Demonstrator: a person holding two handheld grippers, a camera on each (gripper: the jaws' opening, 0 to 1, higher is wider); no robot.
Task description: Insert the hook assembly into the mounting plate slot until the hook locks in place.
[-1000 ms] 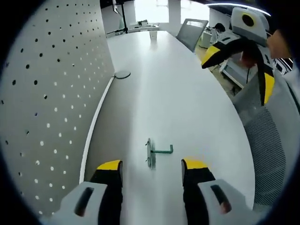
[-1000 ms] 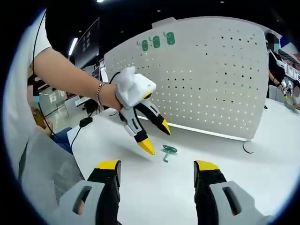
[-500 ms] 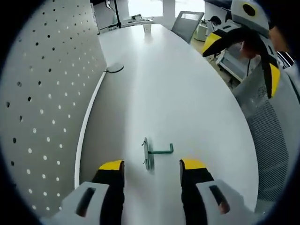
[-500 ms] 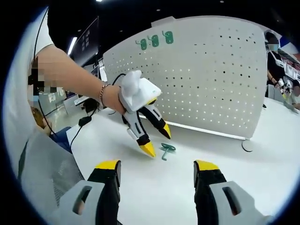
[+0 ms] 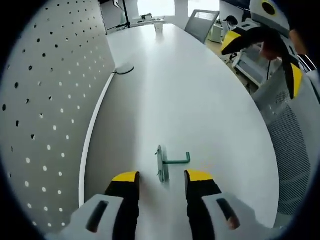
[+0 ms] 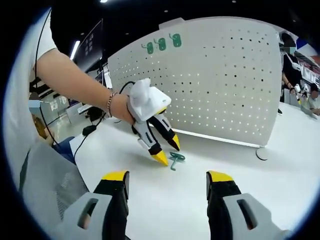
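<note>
A green hook assembly [image 5: 168,163] lies on the white table [image 5: 180,95], its flat plate on edge and its hooked arm pointing right. My left gripper [image 5: 161,177] is open just short of it, one yellow tip on each side. In the right gripper view the left gripper [image 6: 167,150] points down at the green hook [image 6: 175,158]. My right gripper [image 6: 167,177] stands open with nothing between its jaws, well back from the hook. The white pegboard mounting plate [image 6: 220,85] stands upright behind, carrying green hooks [image 6: 161,44] near its top left.
The pegboard [image 5: 45,115] runs along the left side in the left gripper view, with a cable [image 5: 125,70] at its foot. Mesh chairs [image 5: 290,145] stand at the table's right edge. A person's arm [image 6: 75,82] holds the left gripper. A round foot [image 6: 261,153] supports the pegboard.
My left gripper has come closer to the hook and its jaws have narrowed a little. The right gripper has stayed put.
</note>
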